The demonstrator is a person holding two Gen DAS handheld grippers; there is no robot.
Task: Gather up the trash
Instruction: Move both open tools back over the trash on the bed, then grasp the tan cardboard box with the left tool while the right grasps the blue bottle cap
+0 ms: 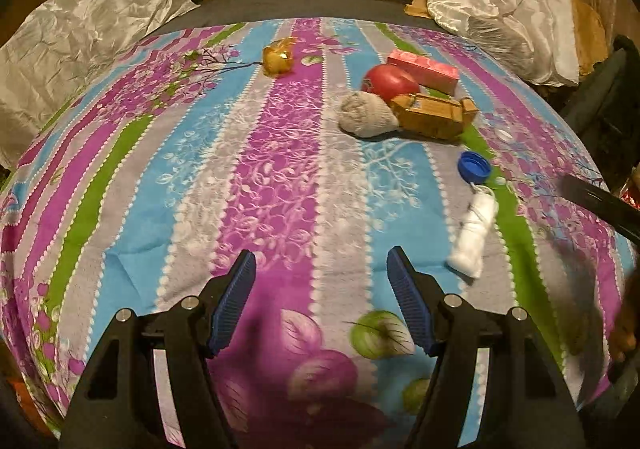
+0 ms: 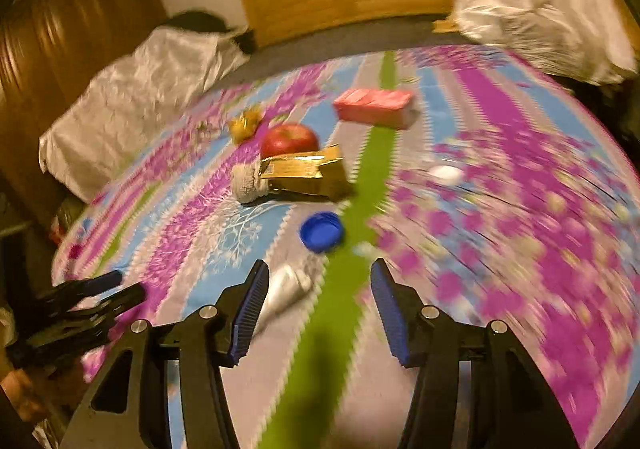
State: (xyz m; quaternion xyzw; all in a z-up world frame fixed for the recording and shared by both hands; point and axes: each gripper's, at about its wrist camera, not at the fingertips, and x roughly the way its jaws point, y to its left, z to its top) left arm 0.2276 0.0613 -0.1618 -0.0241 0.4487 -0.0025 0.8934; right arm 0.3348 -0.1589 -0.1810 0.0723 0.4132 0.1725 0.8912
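Trash scattered on bedspread (image 1: 280,153), blue cap (image 1: 474,166)

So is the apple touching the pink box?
Cannot tell. In the left wrist view the apple overlaps the pink box; the right wrist view is too blurred.

Your left wrist view is fairly sharp under warm, yellowish indoor light, with the bedspread (image 1: 280,153) evenly lit and soft shadows under the fingers (image 1: 236,289). Your right wrist view smears badly, worst toward its right side. Both bulge at the edges, with dark corners; satin pillows (image 1: 92,21) show mild sheen.
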